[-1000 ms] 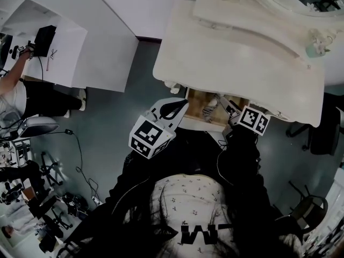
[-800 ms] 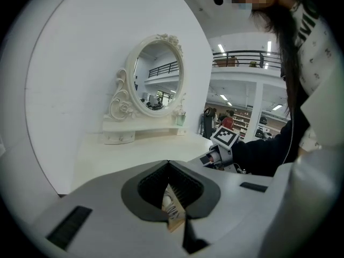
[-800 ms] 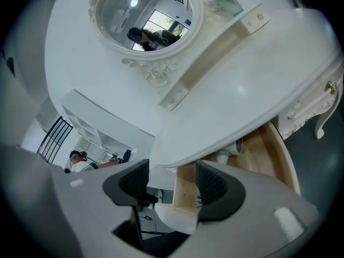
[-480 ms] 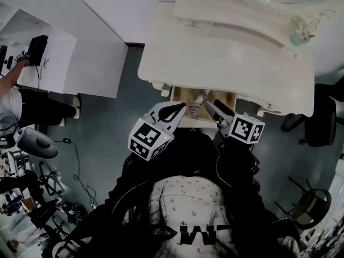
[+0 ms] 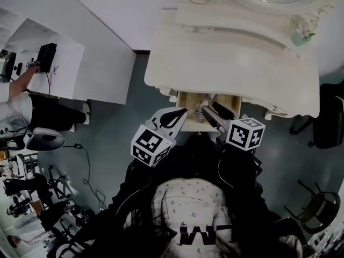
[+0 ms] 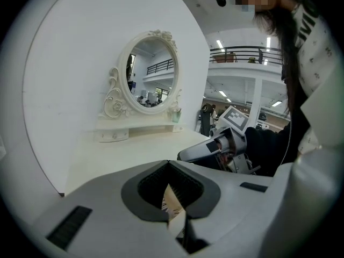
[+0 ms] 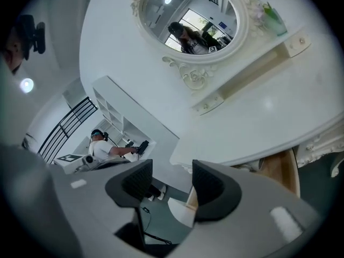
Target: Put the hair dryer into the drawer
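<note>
The drawer (image 5: 185,102) stands pulled out from under the front edge of the white worktop (image 5: 231,58). Inside the drawer, near its middle, lies what is probably the hair dryer (image 5: 205,100), a pale striped shape too small to be sure of. The left hand-held gripper (image 6: 169,164) hangs over the drawer's left front corner, its jaws together with nothing between them. The right hand-held gripper (image 7: 172,179) is above the drawer's right half. Its jaws stand well apart and empty, and have just been closing a little.

Drawer (image 5: 188,101) contents — mostly hidden, indistinct.
</note>
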`<state>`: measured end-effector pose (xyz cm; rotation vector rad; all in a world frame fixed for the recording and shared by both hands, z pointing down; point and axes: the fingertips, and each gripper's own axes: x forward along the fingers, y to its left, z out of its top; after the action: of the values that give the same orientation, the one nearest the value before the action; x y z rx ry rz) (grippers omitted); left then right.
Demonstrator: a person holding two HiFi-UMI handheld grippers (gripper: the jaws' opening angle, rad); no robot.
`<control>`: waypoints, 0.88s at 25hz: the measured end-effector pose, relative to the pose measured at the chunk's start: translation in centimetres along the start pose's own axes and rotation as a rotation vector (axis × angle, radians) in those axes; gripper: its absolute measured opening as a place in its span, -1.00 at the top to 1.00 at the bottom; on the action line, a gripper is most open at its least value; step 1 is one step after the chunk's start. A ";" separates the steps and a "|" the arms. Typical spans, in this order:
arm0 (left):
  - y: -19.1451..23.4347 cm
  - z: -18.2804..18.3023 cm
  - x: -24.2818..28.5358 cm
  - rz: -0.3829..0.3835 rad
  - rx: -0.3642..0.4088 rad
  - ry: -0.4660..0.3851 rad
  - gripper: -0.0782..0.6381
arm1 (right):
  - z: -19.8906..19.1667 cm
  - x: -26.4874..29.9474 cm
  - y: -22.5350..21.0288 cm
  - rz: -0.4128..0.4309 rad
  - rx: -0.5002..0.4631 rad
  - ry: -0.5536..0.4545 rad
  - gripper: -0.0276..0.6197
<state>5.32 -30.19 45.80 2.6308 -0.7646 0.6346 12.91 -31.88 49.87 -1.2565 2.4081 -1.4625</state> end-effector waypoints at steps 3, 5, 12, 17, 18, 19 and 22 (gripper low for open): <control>-0.1 -0.5 -0.9 0.011 -0.004 0.002 0.81 | -0.4 0.4 1.2 0.019 -0.016 0.006 0.19; -0.2 -1.0 -1.9 0.017 -0.009 -0.002 0.81 | -0.9 0.7 2.2 0.033 -0.029 0.009 0.19; -0.4 -3.9 -7.7 0.044 -0.021 -0.035 0.81 | -5.4 1.8 7.3 0.066 -0.077 0.028 0.19; -0.9 -5.9 -12.5 0.057 -0.022 -0.077 0.81 | -9.4 1.6 11.2 0.083 -0.102 0.015 0.20; -1.1 -6.5 -13.4 0.056 -0.023 -0.083 0.81 | -10.3 1.4 11.8 0.082 -0.104 0.008 0.21; -1.4 -7.2 -14.3 0.054 -0.023 -0.088 0.81 | -11.2 1.2 12.4 0.078 -0.106 0.003 0.26; -2.4 -9.1 -17.0 0.042 -0.026 -0.103 0.81 | -14.0 0.5 14.3 0.063 -0.113 -0.007 0.26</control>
<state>-9.13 -17.24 44.55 2.6467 -0.8545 0.5004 -2.15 -19.02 46.82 -1.1925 2.5326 -1.3209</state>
